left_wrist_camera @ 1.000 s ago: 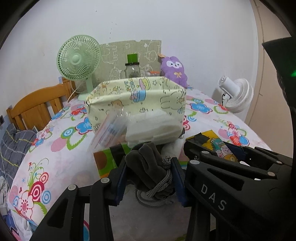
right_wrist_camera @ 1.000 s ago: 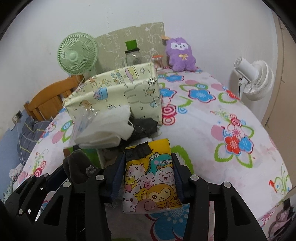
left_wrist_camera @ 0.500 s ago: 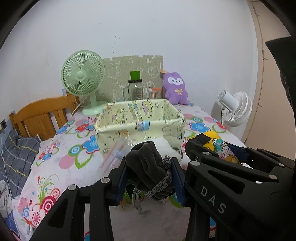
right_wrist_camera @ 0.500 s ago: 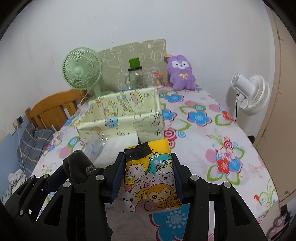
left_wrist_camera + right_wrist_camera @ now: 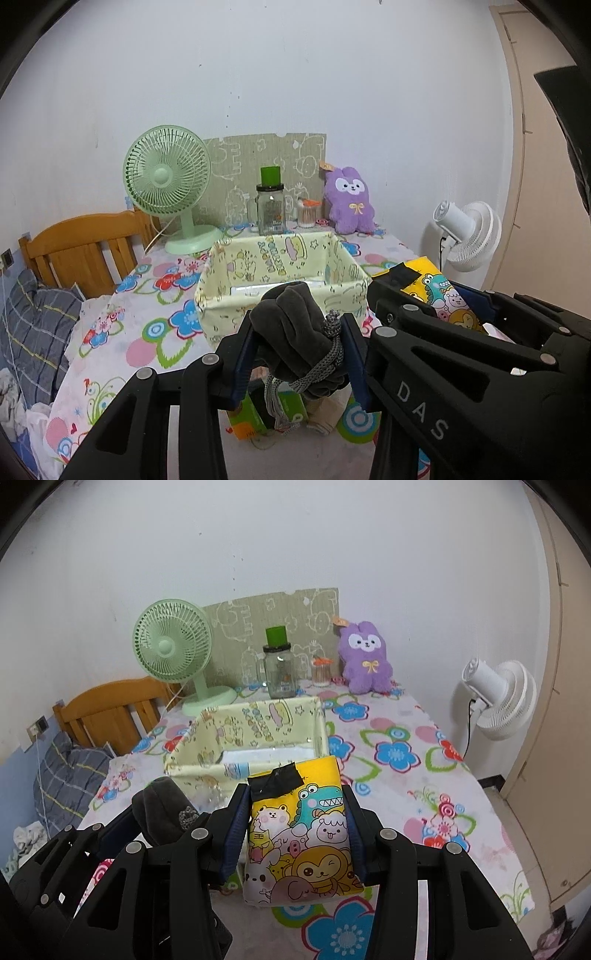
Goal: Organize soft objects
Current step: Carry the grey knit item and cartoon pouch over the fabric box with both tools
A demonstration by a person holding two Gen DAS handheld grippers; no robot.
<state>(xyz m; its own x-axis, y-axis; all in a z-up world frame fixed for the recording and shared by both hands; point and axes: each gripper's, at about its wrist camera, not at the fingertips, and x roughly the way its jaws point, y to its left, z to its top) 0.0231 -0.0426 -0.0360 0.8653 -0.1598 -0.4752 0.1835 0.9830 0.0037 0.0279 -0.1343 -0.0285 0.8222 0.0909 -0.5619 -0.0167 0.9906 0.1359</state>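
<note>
1. Left gripper (image 5: 299,354): jaws nearly closed, clamped on a dark grey fleece bundle (image 5: 291,328) with a knotted grey cord (image 5: 321,365) trailing below the pads. Held clear of the table.
2. Right gripper (image 5: 295,834): jaws part-way open, pressed on both sides of a yellow cartoon-print pouch (image 5: 299,834); a black tape patch (image 5: 277,781) sits at its top edge.
3. Just beyond both: open-topped fabric bin (image 5: 192,768) on the floral tablecloth (image 5: 399,753), a flat white item inside.
4. Risk: dangling cord may snag the bin rim during transfer.
5. Risk: pouch is pinched at mid-body only; may slip or fold on release.
6. Far: glass jar (image 5: 279,675), green fan (image 5: 173,646); overshoot could hit them.
</note>
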